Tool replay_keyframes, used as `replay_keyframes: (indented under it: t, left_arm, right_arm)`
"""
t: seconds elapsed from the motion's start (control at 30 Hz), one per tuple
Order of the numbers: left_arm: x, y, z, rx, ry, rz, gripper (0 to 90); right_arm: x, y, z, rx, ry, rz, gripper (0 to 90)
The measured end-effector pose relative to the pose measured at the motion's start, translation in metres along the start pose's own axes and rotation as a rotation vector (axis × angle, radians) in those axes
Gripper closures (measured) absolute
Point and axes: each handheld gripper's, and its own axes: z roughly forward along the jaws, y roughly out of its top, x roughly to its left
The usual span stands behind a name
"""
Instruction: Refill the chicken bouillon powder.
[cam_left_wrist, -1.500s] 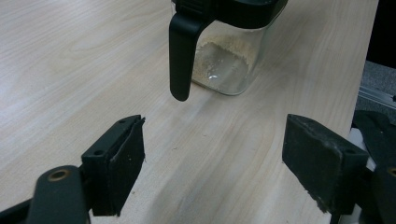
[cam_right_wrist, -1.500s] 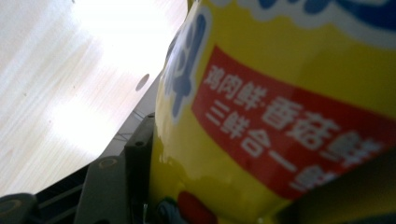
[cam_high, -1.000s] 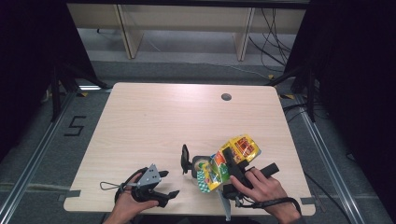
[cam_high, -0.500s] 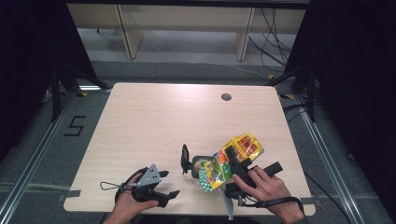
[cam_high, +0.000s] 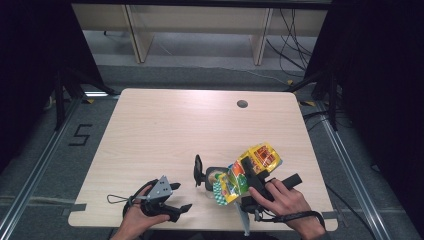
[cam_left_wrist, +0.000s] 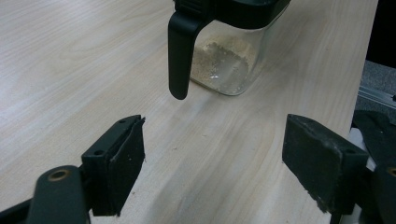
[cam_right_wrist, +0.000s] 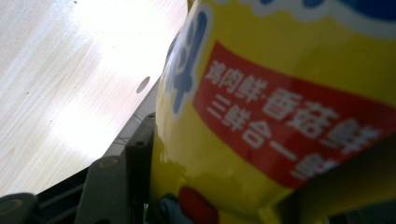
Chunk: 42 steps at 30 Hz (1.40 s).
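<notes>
The right gripper (cam_high: 250, 181) sits at about five o'clock on the table (cam_high: 165, 130), clamped on a yellow bag (cam_high: 252, 167). In the right gripper view the bag (cam_right_wrist: 280, 116) presses against the one jaw that can be seen there, its red label with white print close to the lens. From above, the bag tilts toward ten o'clock, its lower end over the mouth of a clear jar (cam_high: 216, 176) that stands just beside the gripper on its nine o'clock side. The jar's black lid (cam_high: 198, 169) is flipped up on the far side from the bag.

In the left gripper view the jar (cam_left_wrist: 229, 60) holds a shallow layer of pale grains at the bottom, and a black handle (cam_left_wrist: 180, 56) hangs down its near side.

The left gripper (cam_high: 167, 202) rests at about seven o'clock near the table's front edge, well apart from the jar. Its jaws stand wide with only bare wood between them; it holds nothing. Its pads (cam_left_wrist: 128, 163) are scuffed at the edges.

Against the frames from a second ago, little differs: both hands are where they were, the bag keeps much the same tilt over the jar, and the right grip has not changed. The jar and its lid have not shifted.

A dark round hole (cam_high: 242, 104) marks the table at about one o'clock.
</notes>
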Motion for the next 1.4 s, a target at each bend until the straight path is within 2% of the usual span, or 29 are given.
replay_keyframes:
  t: [0.07, 0.1, 0.2, 0.23, 0.27, 0.37, 0.47, 0.53, 0.63, 0.67, 0.7, 0.73, 0.77, 0.8, 0.9, 0.97, 1.0, 1.03, 1.1, 1.13, 1.17, 1.2, 1.23, 1.27, 1.3, 1.33, 1.37, 1.4]
  left_arm:
    - [0.0001, 0.0002, -0.0007, 0.012, -0.002, 0.007, 20.7]
    - [-0.0006, -0.0002, -0.0006, 0.013, -0.001, -0.004, 20.7]
    - [-0.0006, -0.0002, 0.0001, 0.0, -0.001, -0.008, 20.7]
    - [0.0001, -0.0002, -0.0001, 0.004, -0.004, 0.005, 20.7]
    - [0.0002, 0.0, -0.0006, 0.014, -0.003, 0.009, 20.7]
    - [-0.0001, 0.0001, 0.0001, 0.001, -0.001, 0.004, 20.7]
    - [-0.0001, -0.0001, -0.0007, 0.013, -0.003, 0.003, 20.7]
    - [-0.0006, -0.0003, 0.0001, 0.003, 0.001, -0.009, 20.7]
    - [-0.0007, -0.0002, -0.0003, 0.012, -0.001, -0.004, 20.7]
    - [-0.0003, -0.0006, 0.0005, 0.004, -0.009, -0.007, 20.7]
    - [-0.0009, -0.0007, 0.0003, 0.007, -0.002, -0.02, 20.7]
    - [-0.0013, -0.0005, 0.0004, 0.002, 0.001, -0.018, 20.7]
    - [-0.0001, -0.0003, 0.0002, 0.0, -0.001, 0.007, 20.7]
    - [0.0001, 0.0002, -0.0007, 0.014, -0.003, 0.008, 20.7]
    - [-0.0008, -0.0002, 0.0, 0.001, 0.001, -0.012, 20.7]
    - [-0.0008, -0.0002, -0.0006, 0.008, -0.002, -0.007, 20.7]
    - [-0.0017, -0.0005, -0.0007, 0.011, 0.003, -0.021, 20.7]
    - [-0.0001, 0.0001, -0.0007, 0.013, -0.001, 0.003, 20.7]
    - [-0.0012, -0.0003, 0.0001, 0.003, 0.002, -0.016, 20.7]
    - [-0.0009, -0.0005, 0.0, 0.003, 0.006, -0.006, 20.7]
    - [-0.0014, -0.0004, -0.0003, 0.011, 0.0, -0.015, 20.7]
    - [-0.0013, -0.0003, -0.0003, 0.011, 0.0, -0.013, 20.7]
    - [-0.0008, -0.0005, -0.0001, 0.004, 0.008, -0.002, 20.7]
    - [-0.0004, -0.0002, 0.0002, -0.002, -0.001, 0.0, 20.7]
    - [-0.0016, -0.0006, 0.0, -0.001, 0.003, -0.018, 20.7]
    - [-0.0016, -0.0003, -0.0008, 0.012, 0.004, -0.018, 20.7]
    - [-0.0007, -0.0002, -0.0005, 0.009, 0.0, -0.005, 20.7]
    - [-0.0009, -0.0007, 0.0003, -0.003, -0.002, -0.012, 20.7]
  right_arm:
    - [-0.0004, 0.0001, -0.001, -0.003, 0.01, -0.006, 41.5]
    - [0.0, -0.0001, -0.0007, -0.002, 0.005, 0.004, 41.5]
    - [-0.0003, -0.0003, -0.0008, -0.001, 0.006, 0.002, 41.5]
    - [0.0001, -0.0003, -0.0013, 0.002, -0.021, -0.001, 41.5]
    - [-0.0001, -0.0003, -0.0017, -0.001, -0.012, -0.009, 41.5]
    - [-0.0001, -0.0002, -0.0015, 0.005, -0.014, -0.002, 41.5]
    - [-0.0008, -0.0007, -0.0009, -0.007, 0.013, -0.007, 41.5]
    - [-0.0003, -0.0008, -0.0005, -0.001, 0.012, 0.003, 41.5]
    - [-0.0012, -0.0007, -0.0019, -0.006, 0.019, -0.015, 41.5]
    - [-0.0003, -0.0001, -0.002, 0.002, -0.003, -0.009, 41.5]
    - [-0.0007, 0.0005, -0.0013, -0.001, 0.014, -0.009, 41.5]
    - [-0.0002, 0.0015, -0.0021, 0.001, 0.002, -0.015, 41.5]
    - [-0.0002, 0.0021, -0.0018, -0.006, 0.018, -0.011, 41.5]
    - [-0.0004, 0.0045, -0.0021, -0.015, 0.025, -0.023, 41.5]
    - [0.0004, 0.0062, -0.001, -0.02, 0.026, -0.021, 41.5]
    - [0.002, 0.0069, -0.0002, -0.024, 0.025, -0.02, 41.5]
    - [0.0034, 0.0064, -0.0013, -0.012, 0.011, -0.011, 41.5]
    - [0.0016, 0.0057, -0.0002, -0.023, 0.026, -0.02, 41.5]
    - [0.0002, 0.0055, -0.0012, -0.02, 0.026, -0.023, 41.5]
    - [0.0004, 0.0056, -0.0014, -0.019, 0.024, -0.023, 41.4]
    - [0.0009, 0.0058, -0.0012, -0.018, 0.029, -0.018, 41.4]
    - [0.0018, 0.0065, -0.0009, -0.017, 0.009, -0.018, 41.5]
    - [0.0021, 0.0067, 0.0002, -0.026, 0.026, -0.013, 41.5]
    - [0.0029, 0.0067, 0.0, -0.025, 0.009, -0.016, 41.5]
    - [0.0029, 0.0067, 0.0, -0.025, 0.009, -0.016, 41.5]
    - [0.0028, 0.0064, 0.0002, -0.028, 0.021, -0.014, 41.5]
    - [0.0019, 0.0062, -0.0001, -0.026, 0.03, -0.011, 41.5]
    - [0.0016, 0.0062, -0.0001, -0.027, 0.029, -0.011, 41.5]
